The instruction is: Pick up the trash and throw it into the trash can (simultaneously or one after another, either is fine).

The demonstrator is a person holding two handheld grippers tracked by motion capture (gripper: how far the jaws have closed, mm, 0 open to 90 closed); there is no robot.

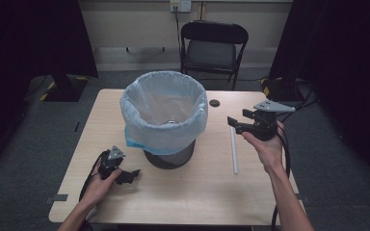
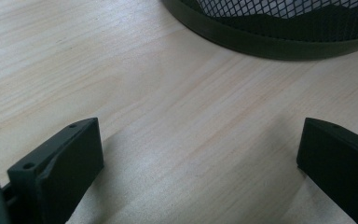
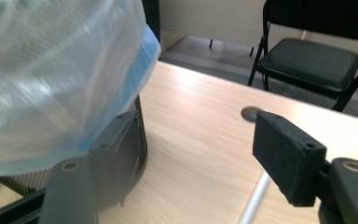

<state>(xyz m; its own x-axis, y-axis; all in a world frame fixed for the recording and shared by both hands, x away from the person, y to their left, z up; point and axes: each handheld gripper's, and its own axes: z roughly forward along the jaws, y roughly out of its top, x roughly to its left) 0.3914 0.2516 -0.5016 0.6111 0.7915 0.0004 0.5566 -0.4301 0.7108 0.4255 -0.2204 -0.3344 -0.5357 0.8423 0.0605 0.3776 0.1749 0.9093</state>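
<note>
A black mesh wastebasket (image 1: 169, 156) stands in the middle of the wooden table (image 1: 192, 192), lined with a pale blue plastic bag (image 1: 164, 115) folded over its rim. My left gripper (image 1: 130, 176) rests low on the table at the basket's near left, open and empty; its jaws frame bare wood, with the basket's base (image 2: 270, 44) just ahead. My right gripper (image 1: 236, 124) is held above the table to the right of the basket, open, with nothing between its jaws. The bag (image 3: 51, 79) hangs close on the left in the right gripper view.
A white rod (image 1: 233, 150) lies on the table below the right gripper; its end (image 3: 256, 198) shows between the jaws. A cable hole (image 1: 215, 103) sits in the far tabletop. A black folding chair (image 1: 212, 48) stands behind the table. Dark curtains flank both sides.
</note>
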